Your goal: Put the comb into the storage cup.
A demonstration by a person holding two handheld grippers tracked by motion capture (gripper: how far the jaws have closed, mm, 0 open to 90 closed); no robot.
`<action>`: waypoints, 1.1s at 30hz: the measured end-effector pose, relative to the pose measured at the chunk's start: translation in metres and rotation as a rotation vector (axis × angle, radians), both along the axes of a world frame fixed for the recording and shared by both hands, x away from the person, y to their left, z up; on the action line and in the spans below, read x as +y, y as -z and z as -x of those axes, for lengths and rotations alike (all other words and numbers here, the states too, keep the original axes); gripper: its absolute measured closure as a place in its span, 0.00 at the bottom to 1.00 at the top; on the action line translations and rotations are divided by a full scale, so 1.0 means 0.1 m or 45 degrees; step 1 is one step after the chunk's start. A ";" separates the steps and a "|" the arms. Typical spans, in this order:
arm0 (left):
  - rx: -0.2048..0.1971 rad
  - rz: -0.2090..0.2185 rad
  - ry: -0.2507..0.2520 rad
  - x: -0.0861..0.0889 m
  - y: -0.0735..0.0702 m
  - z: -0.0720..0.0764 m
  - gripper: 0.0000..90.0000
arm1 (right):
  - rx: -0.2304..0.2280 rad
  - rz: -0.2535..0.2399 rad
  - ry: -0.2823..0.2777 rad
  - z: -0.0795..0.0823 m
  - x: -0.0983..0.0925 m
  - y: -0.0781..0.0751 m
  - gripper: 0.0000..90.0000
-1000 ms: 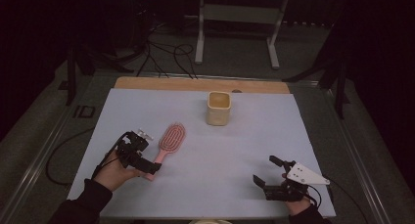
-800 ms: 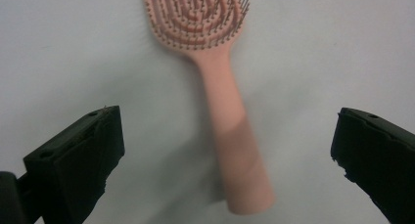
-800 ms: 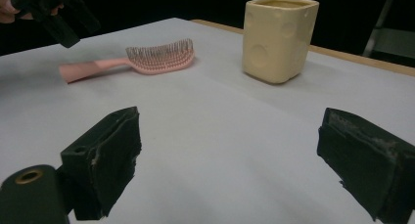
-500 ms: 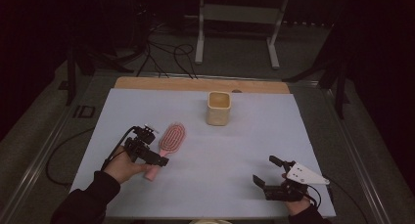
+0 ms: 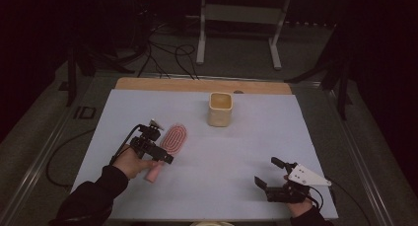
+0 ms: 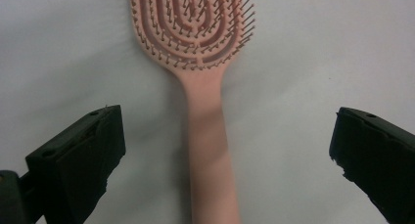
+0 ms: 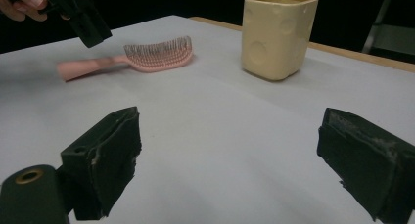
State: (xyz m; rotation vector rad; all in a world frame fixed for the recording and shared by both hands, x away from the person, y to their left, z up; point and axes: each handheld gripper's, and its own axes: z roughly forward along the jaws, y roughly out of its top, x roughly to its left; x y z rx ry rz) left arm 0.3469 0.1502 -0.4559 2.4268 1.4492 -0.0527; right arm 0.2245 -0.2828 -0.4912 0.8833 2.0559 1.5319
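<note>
A pink hairbrush (image 5: pixel 172 138) lies bristles up on the white table cover (image 5: pixel 236 152), left of centre, its handle pointing toward the person. My left gripper (image 5: pixel 156 146) hovers open over the handle; in the left gripper view the jaws stand wide apart on either side of the brush (image 6: pixel 195 28) handle, not touching it. My right gripper (image 5: pixel 267 171) rests open near the front right edge with nothing between its jaws. From the right gripper view, the brush (image 7: pixel 147 55) and the left gripper (image 7: pixel 80 13) show far off at upper left.
A cream square cup (image 5: pixel 220 109) stands upright at the back centre, also seen as the cup (image 7: pixel 278 35) in the right gripper view. A wooden strip (image 5: pixel 197 84) runs along the table's far edge. Cables and a metal stand sit on the floor beyond.
My left gripper has moved forward and to the right, from beside the brush to over its handle. The brush, the cup and my right gripper have stayed put.
</note>
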 end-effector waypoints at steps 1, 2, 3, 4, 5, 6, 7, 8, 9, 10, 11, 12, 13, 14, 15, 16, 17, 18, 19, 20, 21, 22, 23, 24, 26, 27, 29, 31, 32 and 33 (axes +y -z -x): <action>0.008 0.004 -0.002 -0.01 0.01 0.00 0.04 | 0.001 -0.001 0.001 0.00 0.00 0.00 0.10; 0.017 0.007 -0.004 -0.01 0.02 -0.01 0.04 | 0.003 -0.001 0.003 0.00 0.00 0.00 0.10; 0.021 -0.013 0.002 -0.02 0.03 -0.02 0.06 | 0.003 -0.001 0.003 0.00 0.00 0.00 0.10; 0.025 -0.018 -0.003 -0.03 0.04 -0.02 0.08 | 0.003 0.002 0.002 0.00 0.00 0.00 0.10; 0.026 -0.020 -0.010 -0.03 0.05 -0.03 0.08 | 0.002 0.001 0.002 0.00 0.00 0.00 0.10; 0.029 -0.025 -0.008 -0.03 0.06 -0.03 0.12 | 0.003 0.001 0.003 0.00 0.00 0.00 0.10; 0.024 -0.028 -0.011 -0.04 0.07 -0.04 0.15 | 0.003 0.000 0.004 0.00 0.00 0.00 0.10; 0.020 -0.017 -0.010 -0.03 0.08 -0.04 0.19 | 0.005 0.000 0.005 0.00 0.00 0.00 0.10; 0.017 -0.008 0.001 -0.04 0.08 -0.04 0.26 | 0.005 0.000 0.005 0.00 0.00 0.00 0.10; 0.010 -0.013 -0.005 -0.04 0.09 -0.04 0.30 | 0.004 0.003 0.006 0.00 0.00 0.00 0.10; 0.002 -0.017 -0.007 -0.04 0.09 -0.04 0.31 | 0.000 0.005 0.006 0.00 -0.01 0.00 0.10; 0.001 -0.011 -0.012 -0.03 0.09 -0.05 0.36 | 0.001 0.002 0.007 0.00 -0.01 0.00 0.10; -0.006 -0.016 -0.027 -0.03 0.09 -0.05 0.38 | 0.001 0.001 0.008 0.00 -0.01 0.00 0.10; -0.011 -0.024 -0.030 -0.03 0.09 -0.06 0.39 | 0.006 -0.001 0.011 0.00 -0.01 0.00 0.10; -0.008 -0.025 -0.034 -0.03 0.09 -0.06 0.40 | 0.007 0.003 0.010 0.00 -0.01 0.00 0.10; -0.006 -0.035 -0.038 -0.02 0.09 -0.07 0.41 | 0.004 0.005 0.010 0.00 -0.01 0.00 0.10; 0.000 -0.040 -0.040 -0.03 0.10 -0.07 0.43 | 0.002 0.004 0.008 0.00 -0.01 0.00 0.10; 0.009 -0.042 -0.043 -0.03 0.11 -0.08 0.43 | 0.001 0.004 0.010 0.00 -0.01 0.00 0.10; 0.020 -0.048 -0.040 -0.03 0.12 -0.08 0.44 | 0.003 0.004 0.011 0.00 -0.01 0.00 0.10; 0.026 -0.061 -0.037 -0.04 0.13 -0.08 0.45 | 0.004 0.003 0.012 0.00 -0.01 0.00 0.10; 0.028 -0.066 -0.034 -0.05 0.14 -0.08 0.45 | 0.003 0.007 0.012 0.00 -0.01 0.00 0.10; 0.033 -0.068 -0.030 -0.06 0.15 -0.08 0.48 | 0.000 0.007 0.012 0.00 -0.01 -0.01 0.10; 0.036 -0.068 -0.030 -0.06 0.16 -0.08 0.50 | 0.000 0.005 0.013 0.00 -0.01 -0.01 0.10; 0.039 -0.058 -0.029 -0.07 0.17 -0.08 0.53 | 0.000 0.004 0.014 0.00 -0.01 0.00 0.10; 0.045 -0.068 -0.029 -0.07 0.19 -0.10 0.56 | 0.002 0.005 0.014 0.00 -0.01 0.00 0.10; 0.050 -0.066 -0.024 -0.07 0.20 -0.10 0.57 | -0.001 0.007 0.016 0.00 -0.01 -0.01 0.10; 0.051 -0.070 -0.031 -0.08 0.21 -0.12 0.60 | -0.002 0.005 0.016 0.01 -0.01 -0.01 0.10; 0.059 -0.069 -0.025 -0.10 0.23 -0.13 0.61 | -0.001 0.005 0.016 0.01 -0.01 -0.01 0.10; 0.066 -0.069 -0.023 -0.11 0.25 -0.13 0.63 | -0.001 0.009 0.018 0.01 -0.01 -0.01 0.10; 0.070 -0.078 -0.015 -0.12 0.26 -0.13 0.64 | -0.003 0.007 0.019 0.01 -0.01 -0.01 0.10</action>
